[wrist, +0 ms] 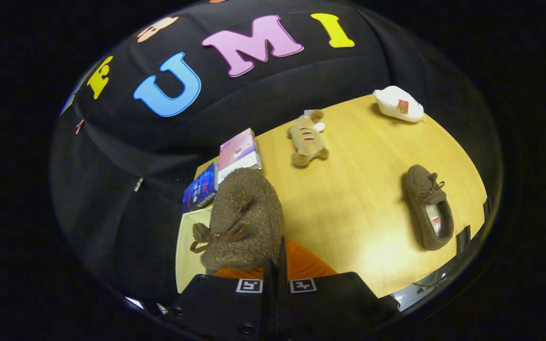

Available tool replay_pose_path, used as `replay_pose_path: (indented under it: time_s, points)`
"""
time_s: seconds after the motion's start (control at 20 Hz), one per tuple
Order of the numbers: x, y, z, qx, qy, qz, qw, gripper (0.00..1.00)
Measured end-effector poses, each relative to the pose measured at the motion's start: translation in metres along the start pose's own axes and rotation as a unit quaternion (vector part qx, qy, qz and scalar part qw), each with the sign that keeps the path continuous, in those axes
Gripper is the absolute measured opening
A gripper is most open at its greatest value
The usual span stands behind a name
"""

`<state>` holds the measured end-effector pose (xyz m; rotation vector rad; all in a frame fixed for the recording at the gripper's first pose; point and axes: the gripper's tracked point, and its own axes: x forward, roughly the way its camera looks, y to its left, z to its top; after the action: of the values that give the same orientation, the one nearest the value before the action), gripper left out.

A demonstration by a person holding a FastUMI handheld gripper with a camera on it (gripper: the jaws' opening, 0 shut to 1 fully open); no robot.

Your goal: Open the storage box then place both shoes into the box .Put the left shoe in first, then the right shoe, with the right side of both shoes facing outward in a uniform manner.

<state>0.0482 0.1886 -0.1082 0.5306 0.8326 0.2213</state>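
My gripper (276, 265) is shut on a fuzzy brown shoe (244, 218) with a brown lace bow. The two fingers pinch its rim, and the shoe hangs toe-away, just ahead and left of them, above the table's left end. The second brown shoe (428, 208) lies on the wooden table (349, 203) far to the right, opening up, toe pointing away. Under the held shoe is a pale flat panel (188, 246); I cannot tell whether it belongs to the storage box.
A pink box (239, 150) and a blue box (201, 187) stand just beyond the held shoe. A tan plush toy (307, 139) lies mid-table further back, and a white pouch (398, 104) sits at the far right corner.
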Motion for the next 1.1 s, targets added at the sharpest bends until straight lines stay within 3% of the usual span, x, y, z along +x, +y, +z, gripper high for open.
replay_pose_path:
  time_s: [0.15,0.4,1.1]
  points:
    - [0.010,0.042,-0.013,0.012,0.026,0.033,0.999,0.06]
    - [0.036,0.091,-0.049,-0.015,0.067,0.048,0.996,0.06]
    - [0.161,0.120,-0.135,-0.023,0.151,-0.048,0.987,0.08]
